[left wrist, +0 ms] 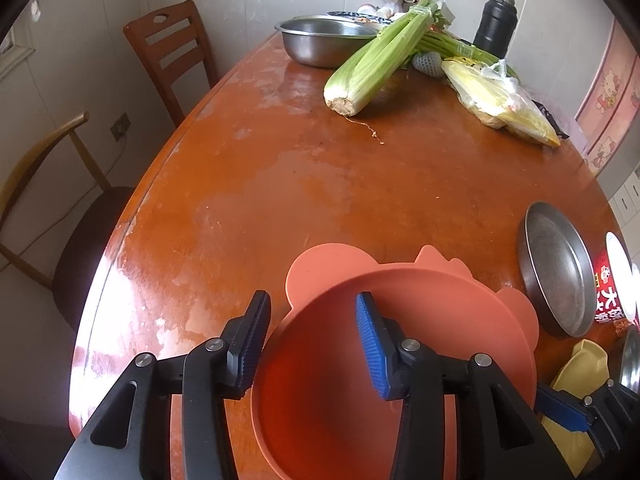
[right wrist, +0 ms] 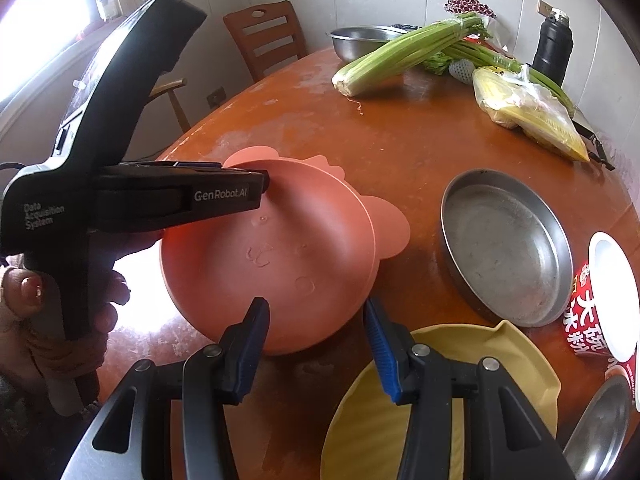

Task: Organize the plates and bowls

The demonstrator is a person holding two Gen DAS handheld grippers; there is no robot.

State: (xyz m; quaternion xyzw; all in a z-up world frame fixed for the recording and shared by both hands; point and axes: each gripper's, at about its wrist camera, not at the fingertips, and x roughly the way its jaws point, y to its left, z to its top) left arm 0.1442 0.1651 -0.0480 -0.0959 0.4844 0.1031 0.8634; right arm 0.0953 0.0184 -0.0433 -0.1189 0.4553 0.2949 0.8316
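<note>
An orange dish (left wrist: pixel 332 360) with ear-shaped tabs lies on the brown table (left wrist: pixel 280 168) near its front edge. My left gripper (left wrist: pixel 312 300) straddles its near-left rim, one finger outside and the blue-padded finger (left wrist: pixel 372 344) inside, with neither pad pressing on it. The right wrist view shows that gripper (right wrist: pixel 262 184) held by a hand over the dish (right wrist: pixel 280 264). My right gripper (right wrist: pixel 315 304) hovers with its jaws apart over the gap between the orange dish and a yellow plate (right wrist: pixel 480 364), gripping nothing. A round steel pan (right wrist: pixel 504 248) sits to the right.
A red noodle cup with a white lid (right wrist: pixel 612 296) and another steel dish (right wrist: pixel 600 432) crowd the right edge. At the back lie a steel basin (left wrist: pixel 324 40), celery (left wrist: pixel 376 56), bagged corn (left wrist: pixel 500 100) and a black flask (left wrist: pixel 496 20). A wooden chair (left wrist: pixel 172 52) stands on the left.
</note>
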